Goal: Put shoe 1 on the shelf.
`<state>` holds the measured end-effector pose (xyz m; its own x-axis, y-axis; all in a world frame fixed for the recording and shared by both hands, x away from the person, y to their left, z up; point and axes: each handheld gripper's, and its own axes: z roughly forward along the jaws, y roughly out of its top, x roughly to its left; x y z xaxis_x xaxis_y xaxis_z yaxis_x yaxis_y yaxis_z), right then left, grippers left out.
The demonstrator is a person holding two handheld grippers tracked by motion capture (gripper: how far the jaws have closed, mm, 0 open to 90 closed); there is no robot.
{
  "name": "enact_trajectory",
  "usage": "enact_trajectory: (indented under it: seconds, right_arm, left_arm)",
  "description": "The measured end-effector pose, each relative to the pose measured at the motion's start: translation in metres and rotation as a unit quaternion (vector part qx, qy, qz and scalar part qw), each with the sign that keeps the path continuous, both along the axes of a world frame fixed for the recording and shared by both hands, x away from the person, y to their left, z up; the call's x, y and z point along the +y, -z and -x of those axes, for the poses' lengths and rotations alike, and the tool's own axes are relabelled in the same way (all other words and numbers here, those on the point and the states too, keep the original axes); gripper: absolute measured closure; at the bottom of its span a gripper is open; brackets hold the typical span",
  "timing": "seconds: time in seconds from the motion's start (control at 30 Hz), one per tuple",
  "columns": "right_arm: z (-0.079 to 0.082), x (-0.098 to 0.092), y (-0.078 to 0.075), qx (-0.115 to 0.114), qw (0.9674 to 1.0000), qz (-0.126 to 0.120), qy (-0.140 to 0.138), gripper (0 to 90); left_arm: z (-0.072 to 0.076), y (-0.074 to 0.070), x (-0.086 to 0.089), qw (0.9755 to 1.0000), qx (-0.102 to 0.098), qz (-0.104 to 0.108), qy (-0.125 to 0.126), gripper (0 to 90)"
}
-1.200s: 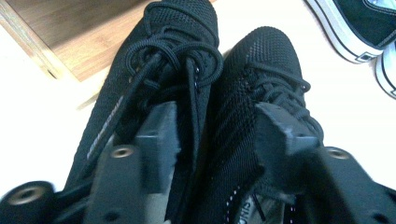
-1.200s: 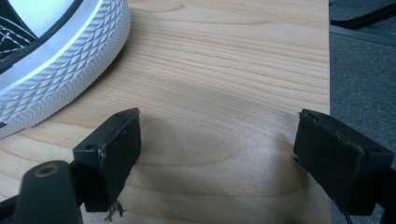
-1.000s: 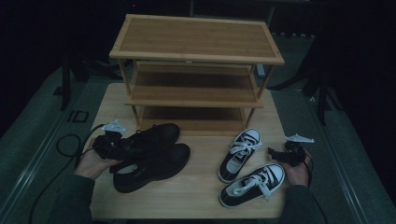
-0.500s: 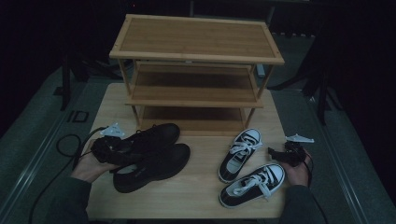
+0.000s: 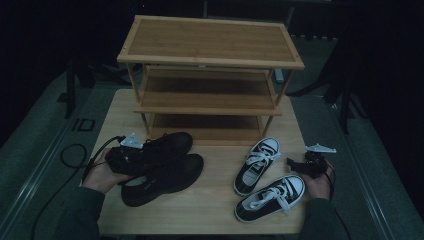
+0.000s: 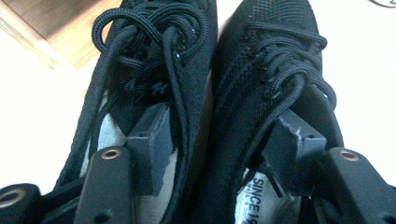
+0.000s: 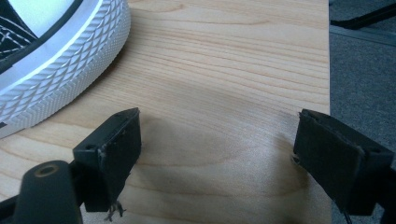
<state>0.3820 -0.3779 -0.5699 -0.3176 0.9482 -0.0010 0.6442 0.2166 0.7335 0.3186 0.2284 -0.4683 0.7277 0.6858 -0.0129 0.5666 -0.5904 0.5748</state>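
Note:
Two black lace-up shoes lie side by side at the table's left front. My left gripper reaches into them from the heel end. In the left gripper view one jaw stands in each shoe's opening, and the left gripper has the two inner walls between its pads. Its jaws have just been closing and still stand wide. At the right, my right gripper rests open by the table's edge. The right gripper has bare wood between its jaws, and a sneaker's white rubber toe lies just to their left.
A three-tier bamboo shoe rack stands at the back of the wooden table. A pair of black-and-white sneakers lies at the right front. The left gripper's cable loops off the table's left side.
My left gripper has pushed a little farther right into the black shoes' openings. The right gripper and the sneakers have stayed where they were.

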Motion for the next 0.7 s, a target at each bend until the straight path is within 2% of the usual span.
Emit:
enact_trajectory:
  seconds: [0.23, 0.33, 0.47, 0.6, 0.7]
  right_arm:
    - [0.0, 0.0, 0.0, 0.0, 1.0, 0.0, 0.0, 14.9]
    - [0.0, 0.0, 0.0, 0.0, 1.0, 0.0, 0.0, 14.9]
    - [0.0, 0.0, 0.0, 0.0, 1.0, 0.0, 0.0, 14.9]
    - [0.0, 0.0, 0.0, 0.0, 1.0, 0.0, 0.0, 14.9]
    - [0.0, 0.0, 0.0, 0.0, 1.0, 0.0, 0.0, 14.9]
  left_arm:
    - [-0.011, 0.005, -0.008, 0.9996, 0.023, -0.013, 0.0, 54.6]
    - [-0.013, 0.004, -0.009, 0.9996, 0.023, -0.017, 0.003, 60.3]
    - [-0.016, 0.005, -0.008, 0.9994, 0.03, -0.011, 0.011, 67.6]
    - [-0.017, 0.006, -0.009, 0.9992, 0.035, -0.015, 0.016, 67.2]
    - [-0.018, 0.011, -0.013, 0.9986, 0.039, -0.031, 0.02, 67.7]
